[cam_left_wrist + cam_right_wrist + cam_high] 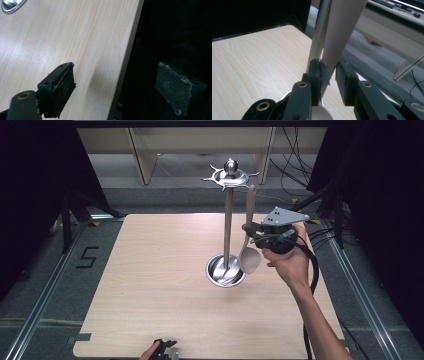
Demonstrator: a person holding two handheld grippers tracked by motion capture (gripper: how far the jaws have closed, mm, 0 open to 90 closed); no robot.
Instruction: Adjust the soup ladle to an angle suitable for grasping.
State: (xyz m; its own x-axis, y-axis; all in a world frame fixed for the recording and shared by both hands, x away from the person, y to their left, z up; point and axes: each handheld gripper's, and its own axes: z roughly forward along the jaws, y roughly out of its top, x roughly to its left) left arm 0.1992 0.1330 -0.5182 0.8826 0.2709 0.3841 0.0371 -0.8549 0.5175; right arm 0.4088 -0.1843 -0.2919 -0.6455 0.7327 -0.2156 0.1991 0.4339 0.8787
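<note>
The right gripper [248, 231] grips a pale spoon [248, 251] upright beside the stand [228, 227] at mid-desk [150, 285], the left gripper [112, 87] gaping idle at the near edge; a tilt could knock its handle against the top hooks.

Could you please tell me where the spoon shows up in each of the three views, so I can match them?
High view: the spoon stands upright right of centre, bowl down, its handle in the right gripper, beside the stand.
Left gripper view: not in it.
Right gripper view: its pale handle rises from bottom centre between the jaws.
Shared landmark: the wooden table.
</note>
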